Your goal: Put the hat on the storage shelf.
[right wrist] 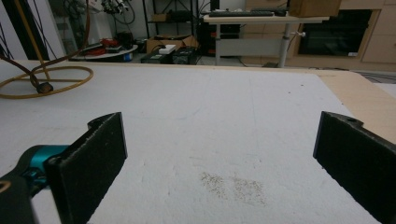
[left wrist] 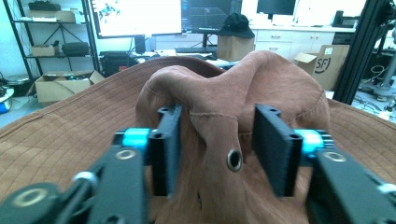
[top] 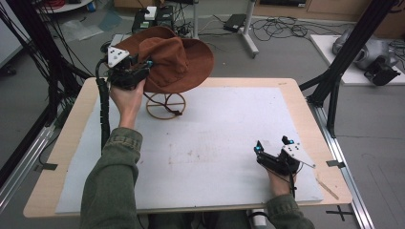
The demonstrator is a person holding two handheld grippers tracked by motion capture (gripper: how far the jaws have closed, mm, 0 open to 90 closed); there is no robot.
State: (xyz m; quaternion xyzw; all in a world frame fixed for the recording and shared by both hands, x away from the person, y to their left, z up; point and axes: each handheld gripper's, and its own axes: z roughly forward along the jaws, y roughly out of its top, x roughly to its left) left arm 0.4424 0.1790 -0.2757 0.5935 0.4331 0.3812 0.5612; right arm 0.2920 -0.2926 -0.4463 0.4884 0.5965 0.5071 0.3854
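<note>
A brown wide-brimmed hat (top: 177, 58) rests on top of a tan wire stand (top: 165, 106) at the back left of the table. My left gripper (top: 146, 67) is at the hat's left side, held up by a hand. In the left gripper view the two black jaws of this gripper (left wrist: 217, 147) press on either side of a bunched fold of the hat's crown (left wrist: 219, 112). My right gripper (top: 271, 144) lies low on the white mat at the front right, open, with nothing between the jaws (right wrist: 219, 154). The stand's ring base (right wrist: 46, 77) shows far left in the right gripper view.
A white mat (top: 215, 133) covers most of the wooden table (top: 325, 157). Black frame posts stand at the table's left and right (top: 334, 81). Cables and equipment lie on the floor beyond the far edge.
</note>
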